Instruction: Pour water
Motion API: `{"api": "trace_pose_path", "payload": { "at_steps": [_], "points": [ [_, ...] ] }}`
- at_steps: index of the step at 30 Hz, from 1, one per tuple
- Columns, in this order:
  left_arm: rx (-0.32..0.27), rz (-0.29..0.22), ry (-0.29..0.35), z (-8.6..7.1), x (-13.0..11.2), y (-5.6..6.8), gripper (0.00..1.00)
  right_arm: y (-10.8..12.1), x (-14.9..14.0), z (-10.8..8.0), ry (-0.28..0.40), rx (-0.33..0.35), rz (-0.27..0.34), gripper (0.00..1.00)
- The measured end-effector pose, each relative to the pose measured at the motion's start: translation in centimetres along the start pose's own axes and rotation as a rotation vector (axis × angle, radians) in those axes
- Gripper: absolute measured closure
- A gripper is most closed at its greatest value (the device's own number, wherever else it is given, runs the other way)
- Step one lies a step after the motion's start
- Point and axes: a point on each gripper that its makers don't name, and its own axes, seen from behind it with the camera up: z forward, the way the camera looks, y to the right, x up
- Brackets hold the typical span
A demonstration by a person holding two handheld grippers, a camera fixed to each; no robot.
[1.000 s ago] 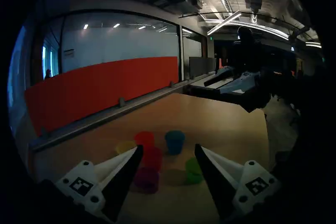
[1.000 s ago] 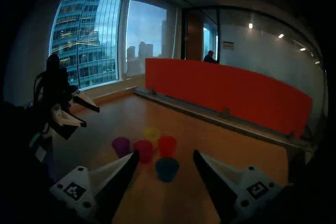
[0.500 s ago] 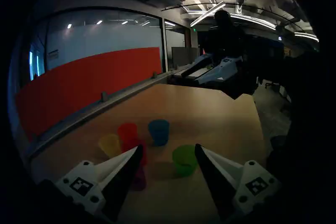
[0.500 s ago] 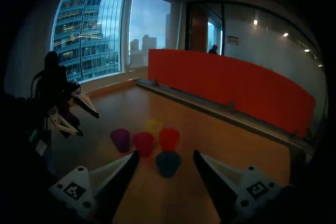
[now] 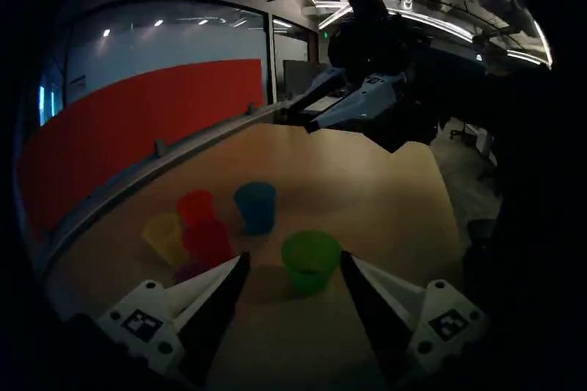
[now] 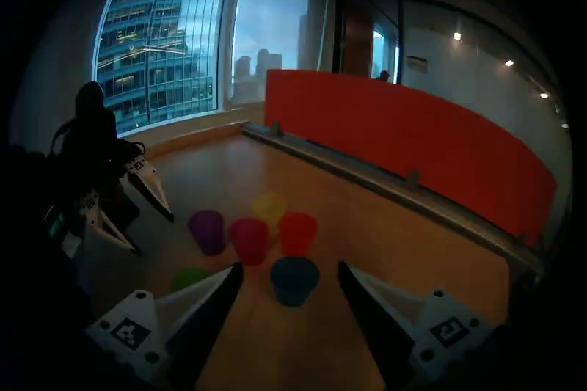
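Tapered green cup (image 5: 311,262), smooth wooden table (image 5: 352,185), left claw (image 5: 294,256) spread

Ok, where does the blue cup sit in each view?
Left gripper view: blue cup left of centre, behind the green cup, right of the red cup.
Right gripper view: blue cup low at centre, nearest of the cluster, in front of the red cup.
Shared landmark: the long red wall panel.

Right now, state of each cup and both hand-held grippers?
Green cup: upright, ungripped, contents unclear.
Blue cup: upright, ungripped.
Red cup: upright.
Magenta cup: upright.
Yellow cup: upright.
Purple cup: upright.
Left hand-held gripper: open, empty.
Right hand-held gripper: open, empty.
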Motion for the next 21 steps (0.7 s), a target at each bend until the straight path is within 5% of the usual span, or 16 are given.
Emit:
{"api": "trace_pose_path", "payload": {
  "at_steps": [21],
  "points": [
    [-0.090, -0.018, -0.107, 5.5, -4.6, 1.4, 0.09, 0.4, -1.8, 3.6, -0.051, 0.036, 0.009, 0.01]
  ]
}}
